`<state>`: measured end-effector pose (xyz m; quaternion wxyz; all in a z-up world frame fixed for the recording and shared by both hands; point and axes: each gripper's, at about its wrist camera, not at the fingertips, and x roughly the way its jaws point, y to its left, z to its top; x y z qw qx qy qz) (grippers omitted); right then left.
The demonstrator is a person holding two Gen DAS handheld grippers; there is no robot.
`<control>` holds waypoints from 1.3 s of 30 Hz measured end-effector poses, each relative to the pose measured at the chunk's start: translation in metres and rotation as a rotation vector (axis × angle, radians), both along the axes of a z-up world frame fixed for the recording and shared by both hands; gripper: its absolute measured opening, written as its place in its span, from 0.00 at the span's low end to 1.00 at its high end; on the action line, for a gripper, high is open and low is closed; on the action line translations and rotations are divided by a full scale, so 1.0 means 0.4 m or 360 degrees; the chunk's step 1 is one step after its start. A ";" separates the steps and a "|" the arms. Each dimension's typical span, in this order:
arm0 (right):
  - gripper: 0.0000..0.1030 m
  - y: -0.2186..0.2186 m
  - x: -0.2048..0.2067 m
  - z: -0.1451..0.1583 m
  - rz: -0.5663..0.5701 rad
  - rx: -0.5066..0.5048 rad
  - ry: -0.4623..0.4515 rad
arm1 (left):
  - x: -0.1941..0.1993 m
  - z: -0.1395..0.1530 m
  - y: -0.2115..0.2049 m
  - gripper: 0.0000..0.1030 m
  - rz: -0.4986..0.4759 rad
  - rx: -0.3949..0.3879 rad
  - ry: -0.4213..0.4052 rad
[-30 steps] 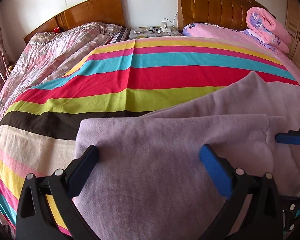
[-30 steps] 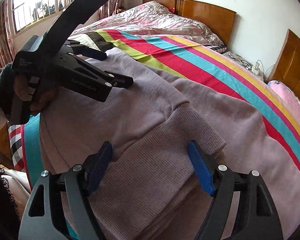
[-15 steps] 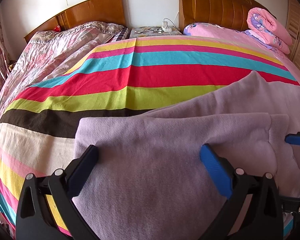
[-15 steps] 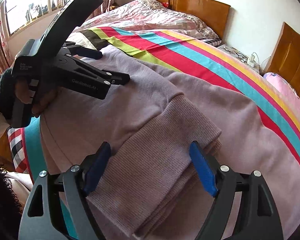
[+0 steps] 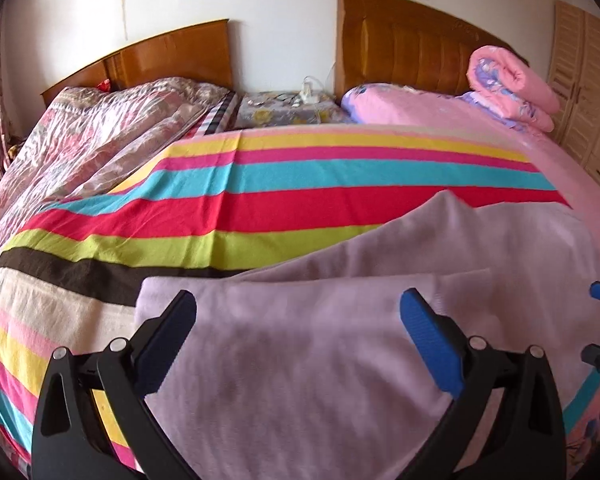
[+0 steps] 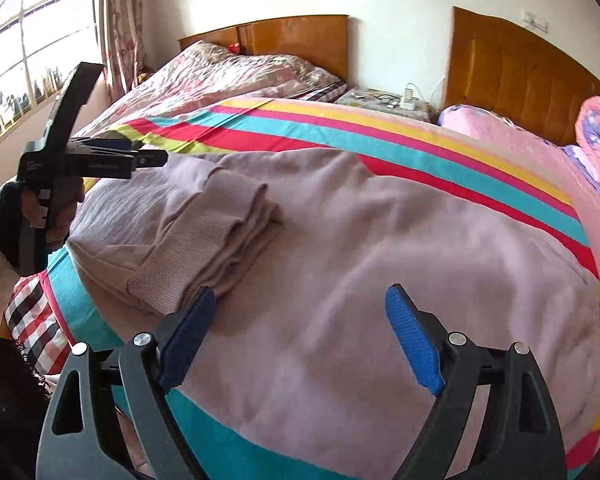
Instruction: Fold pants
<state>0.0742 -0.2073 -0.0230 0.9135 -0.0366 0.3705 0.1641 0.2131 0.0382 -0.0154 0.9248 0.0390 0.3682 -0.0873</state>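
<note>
Both my grippers point(image 5: 298, 334) point(image 6: 298, 330) released, nothing grasped. Ribbed cuffs point(image 6: 220, 240) ahead-left of right one. Next: pinch pants point(image 6: 380, 248) fold edge squarely, both layers.

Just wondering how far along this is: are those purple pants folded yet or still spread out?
Partly folded: the ribbed cuffs lie doubled back on the pants, which otherwise spread flat.

It was a bedroom in a home: two beds with wooden headboards point(image 5: 416, 42) stood side by side, a cluttered nightstand point(image 5: 286, 110) between them, a striped blanket point(image 5: 300, 184) spread across, a curtained window point(image 6: 40, 52) alongside.
</note>
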 end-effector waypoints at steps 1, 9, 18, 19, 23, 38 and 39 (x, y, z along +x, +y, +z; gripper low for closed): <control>0.81 -0.036 -0.014 0.001 -0.0072 0.0005 -0.0011 | -0.011 0.013 -0.051 0.99 -0.0092 0.0011 -0.0021; 0.82 -0.243 -0.073 -0.051 -0.0459 0.0043 0.0032 | -0.041 -0.106 -0.407 0.99 -0.0605 0.0161 0.0124; 0.82 -0.328 -0.118 -0.111 -0.0445 0.0115 0.0088 | -0.027 -0.181 -0.454 0.99 -0.0614 0.0316 0.0147; 0.82 -0.333 -0.117 -0.102 -0.0455 0.0131 0.0090 | -0.029 -0.181 -0.447 0.99 -0.0610 0.0317 0.0147; 0.83 -0.330 -0.080 -0.056 -0.0472 0.0082 0.0006 | -0.035 -0.182 -0.446 0.99 -0.0597 0.0316 0.0136; 0.87 -0.382 0.260 -0.105 -0.0564 -0.0204 0.0256 | -0.038 -0.183 -0.443 0.99 -0.0589 0.0310 0.0125; 0.88 -0.385 0.254 -0.108 -0.0563 -0.0193 0.0242 | -0.037 -0.183 -0.442 0.99 -0.0590 0.0309 0.0125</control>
